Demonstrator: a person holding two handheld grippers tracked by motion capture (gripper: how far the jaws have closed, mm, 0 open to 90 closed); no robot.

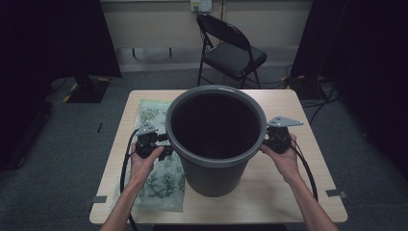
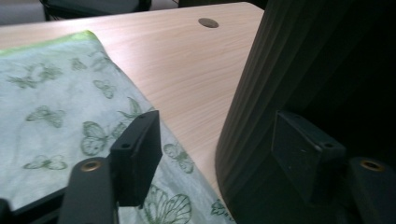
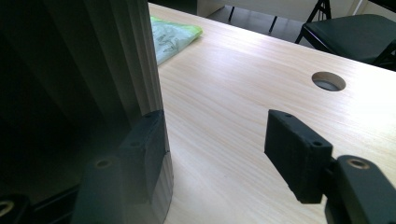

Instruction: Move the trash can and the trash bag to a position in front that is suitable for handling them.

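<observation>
Bucket (image 1: 215, 139), large, dark grey and ribbed, stands upright in the middle of a pale wooden table (image 1: 284, 192), its open mouth facing up. It sits squarely between the two grippers, one at each side. The left gripper (image 1: 162, 144) is close against the bucket's left wall below the rim, with open jaws; in the left gripper view the wall passes between the pads with a gap on either side. The right gripper (image 1: 267, 139) mirrors it on the right side, also open, one pad close to the ribbed wall. A green butterfly-print bag (image 1: 163, 183) lies flat under the left hand.
</observation>
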